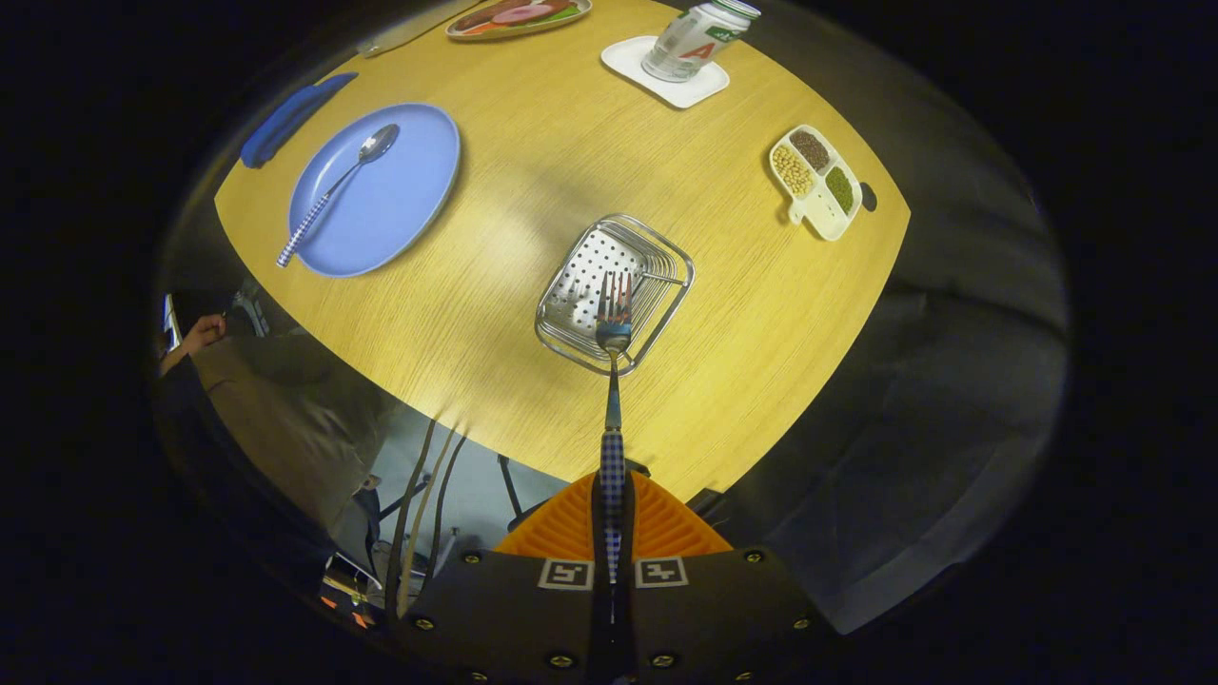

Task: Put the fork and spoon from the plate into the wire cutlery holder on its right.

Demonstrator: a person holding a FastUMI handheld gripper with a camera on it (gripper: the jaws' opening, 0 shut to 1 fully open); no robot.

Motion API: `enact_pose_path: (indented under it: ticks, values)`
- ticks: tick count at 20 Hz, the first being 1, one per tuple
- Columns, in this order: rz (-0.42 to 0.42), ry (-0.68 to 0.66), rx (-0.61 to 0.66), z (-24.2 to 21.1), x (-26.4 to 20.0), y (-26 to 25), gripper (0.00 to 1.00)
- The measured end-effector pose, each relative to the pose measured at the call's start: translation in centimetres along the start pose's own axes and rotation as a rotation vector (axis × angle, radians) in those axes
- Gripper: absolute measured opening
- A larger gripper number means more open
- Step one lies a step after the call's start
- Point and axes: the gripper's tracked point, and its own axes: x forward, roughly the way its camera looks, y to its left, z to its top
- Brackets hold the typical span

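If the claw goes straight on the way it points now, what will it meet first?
Probably the wire cutlery holder: the claw, shut on the fork, aims its tines over it. Depth is unclear.

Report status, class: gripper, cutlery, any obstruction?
Gripper shut on checked-handled metal fork, tines over wire cutlery holder. Checked-handled spoon lies on round blue plate. Nothing blocks the holder.

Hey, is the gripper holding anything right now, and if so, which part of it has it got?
Yes. The gripper is shut on the metal fork, clamping its blue-and-white checked handle, tines pointing ahead over the wire cutlery holder.
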Motion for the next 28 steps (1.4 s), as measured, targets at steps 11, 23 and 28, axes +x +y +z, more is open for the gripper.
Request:
enact_pose_path:
  ticks: [11,23,28]
  values:
    - [0.032,0.086,0.000,2.7,3.0,-1.6,0.02]
    - [0.043,0.120,-0.042,4.6,4.1,-1.3,0.02]
    - [0.073,0.093,0.009,5.2,4.2,-1.1,0.09]
